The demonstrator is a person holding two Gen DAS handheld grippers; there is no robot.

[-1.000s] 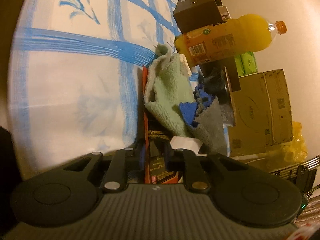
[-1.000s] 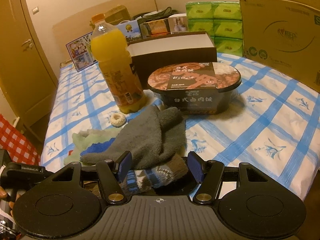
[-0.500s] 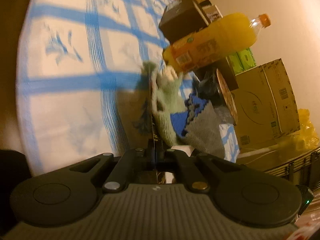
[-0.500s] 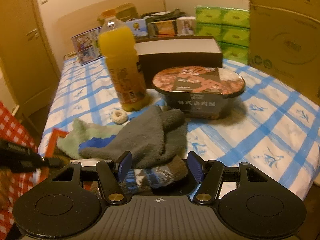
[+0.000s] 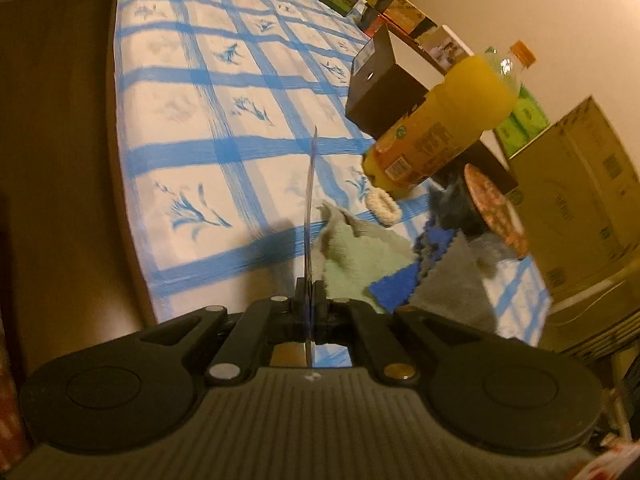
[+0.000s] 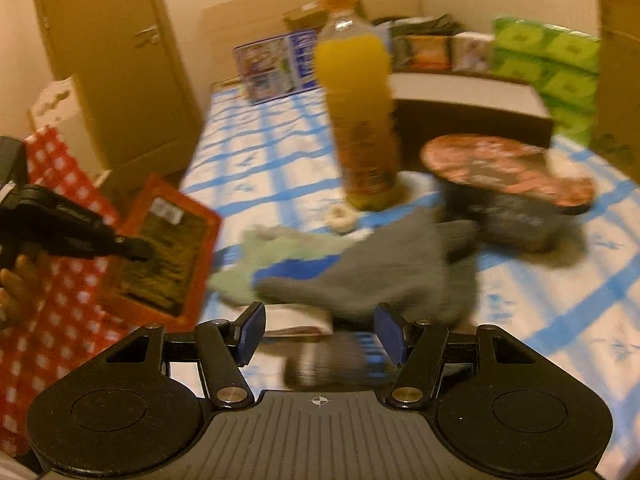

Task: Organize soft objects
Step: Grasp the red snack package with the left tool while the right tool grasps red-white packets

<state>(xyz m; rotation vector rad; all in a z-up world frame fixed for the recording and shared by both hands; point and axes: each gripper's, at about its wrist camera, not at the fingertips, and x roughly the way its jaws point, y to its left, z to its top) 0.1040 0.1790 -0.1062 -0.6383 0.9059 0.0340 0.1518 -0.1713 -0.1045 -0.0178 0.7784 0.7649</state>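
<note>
Red-bordered packet (image 6: 166, 248) now lifted in pinched left gripper (image 5: 309, 300), label unreadable; right gripper (image 6: 320, 330) agape, empty

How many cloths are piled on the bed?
3, overlapping: a green cloth nearest the bed edge, a blue cloth under the grey cloth by the noodle bowl. More may be hidden.

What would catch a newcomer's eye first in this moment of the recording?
The tall orange juice bottle stands out, upright on the blue-checked bedsheet beside a lidded noodle bowl. In front of them lies a heap of soft cloths in grey, blue and pale green. At the bed's edge the left gripper is shut on a flat orange-bordered packet, held up off the sheet.
</note>
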